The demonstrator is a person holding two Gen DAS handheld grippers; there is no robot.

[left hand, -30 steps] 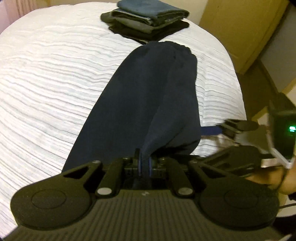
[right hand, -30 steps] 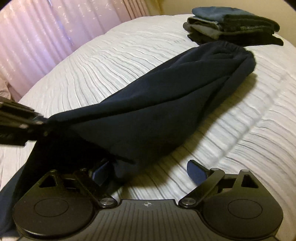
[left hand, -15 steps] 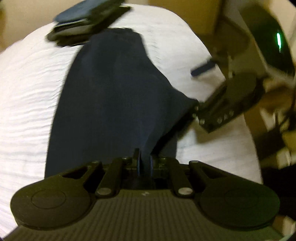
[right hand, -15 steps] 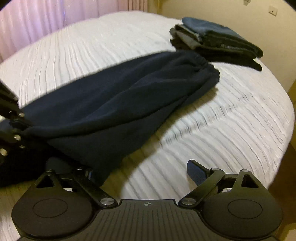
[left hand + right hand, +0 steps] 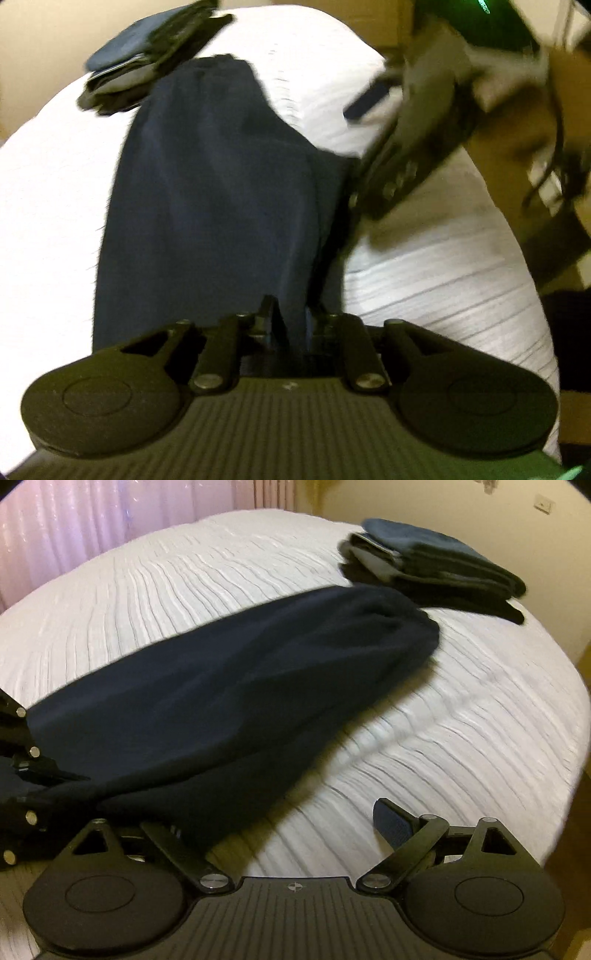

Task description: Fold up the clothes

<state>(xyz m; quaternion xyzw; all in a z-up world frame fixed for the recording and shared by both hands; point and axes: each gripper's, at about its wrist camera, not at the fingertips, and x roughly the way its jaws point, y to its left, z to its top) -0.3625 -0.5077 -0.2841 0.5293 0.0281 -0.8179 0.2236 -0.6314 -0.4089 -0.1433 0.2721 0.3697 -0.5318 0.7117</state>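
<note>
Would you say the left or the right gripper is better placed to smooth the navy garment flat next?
Probably right: the right gripper stands open and free beside the navy garment, while the left gripper, jaws just opening, has its hem between them.

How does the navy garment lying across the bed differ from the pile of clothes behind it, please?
The navy garment lies long and stretched out, one single piece; the pile of clothes is compact, several folded pieces stacked. The garment is all navy; the pile mixes blue, grey and black. Both rest on the white bedspread.
</note>
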